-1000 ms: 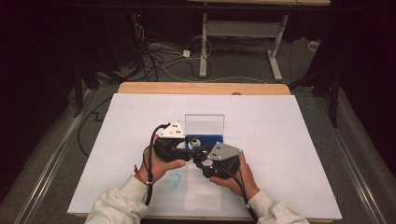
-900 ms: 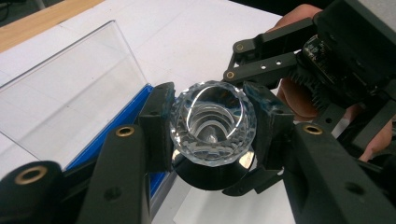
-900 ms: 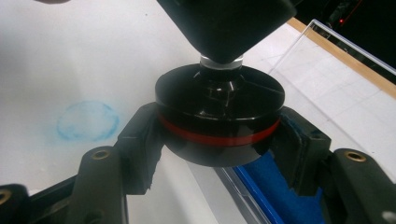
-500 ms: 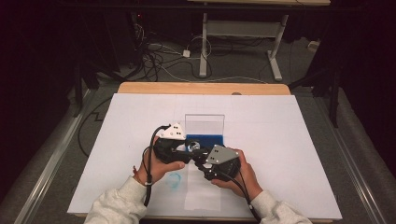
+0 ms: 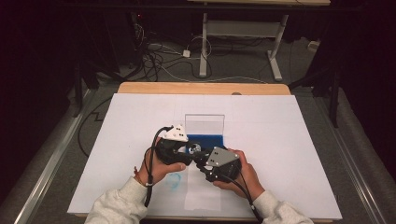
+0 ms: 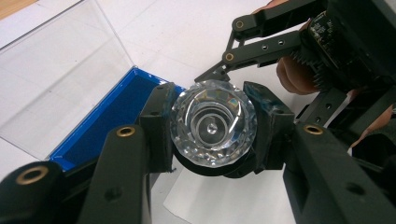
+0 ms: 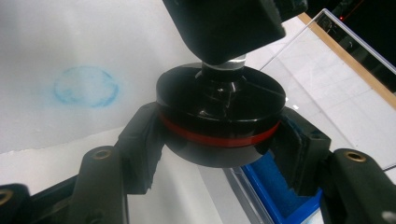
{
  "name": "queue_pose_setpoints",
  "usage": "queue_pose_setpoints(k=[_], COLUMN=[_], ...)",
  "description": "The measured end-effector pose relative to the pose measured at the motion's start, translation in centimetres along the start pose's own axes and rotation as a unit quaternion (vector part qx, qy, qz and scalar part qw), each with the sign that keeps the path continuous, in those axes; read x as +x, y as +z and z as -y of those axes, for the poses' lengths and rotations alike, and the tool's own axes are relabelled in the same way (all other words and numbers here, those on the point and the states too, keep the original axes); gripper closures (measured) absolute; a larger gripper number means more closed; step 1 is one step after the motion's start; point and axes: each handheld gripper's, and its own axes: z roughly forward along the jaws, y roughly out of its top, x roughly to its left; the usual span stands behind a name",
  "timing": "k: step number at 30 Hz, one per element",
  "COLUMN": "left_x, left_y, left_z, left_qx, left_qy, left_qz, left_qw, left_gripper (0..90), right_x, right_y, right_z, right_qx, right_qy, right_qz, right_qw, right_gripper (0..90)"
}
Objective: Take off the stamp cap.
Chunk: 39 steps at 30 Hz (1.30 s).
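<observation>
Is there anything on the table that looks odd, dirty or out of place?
Yes: a smudged blue ring mark stains the white table cover, beside the left hand in the high view. Nothing else looks spilled or broken.

Setting: lab or recording studio, staged for filming.
Walls: black drapes on every side.
Floor: grey carpet [image 5: 56, 154] with loose cables [image 5: 159, 58] and a power strip [image 5: 186, 53].
Furniture: wood-edged tabletop [image 5: 201, 88] under white paper [image 5: 280, 140]; white-framed desk [image 5: 243, 28] behind.
Rails: metal track [image 5: 44, 177] alongside.
</observation>
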Motion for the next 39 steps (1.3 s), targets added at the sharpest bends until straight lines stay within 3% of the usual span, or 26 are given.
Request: queue_pose_setpoints(k=[6, 10, 19, 30, 36, 39], left_x=[0.23, 0.11, 0.35, 0.61, 0.51, 0.07], left_y=[0.14, 0.26, 0.58, 0.6, 0.45, 0.31], left_z=[0.12, 0.04, 0.14, 0.28, 0.25, 0.09], left_qx=[0.0, 0.008, 0.015, -0.001, -0.005, -0.009], left_qy=[-0.006, -0.001, -0.004, -0.016, -0.006, 0.004], left_qz=[0.01, 0.014, 0.02, 0.035, 0.035, 0.022], left_qw=[0.9999, 0.9999, 0.9997, 0.9993, 0.9993, 0.9997], left_gripper=[54.8, 54.8, 54.9, 54.9, 54.9, 54.9], right_x=[-0.06, -0.25, -0.22, -0.28, -0.2, -0.58], right_y=[-0.06, -0.06, -0.02, -0.24, -0.33, -0.25], right_z=[0.03, 0.22, 0.32, 0.41, 0.3, 0.45], right_qx=[0.006, 0.007, 0.013, 0.011, 0.012, -0.006], right_qy=[-0.004, -0.004, -0.01, -0.002, -0.009, 0.023], right_qz=[-0.001, -0.019, -0.015, -0.027, -0.028, -0.046], right_qw=[1.0, 0.9998, 0.9998, 0.9996, 0.9995, 0.9987], right_gripper=[39.3, 39.3, 39.3, 39.1, 38.9, 39.0])
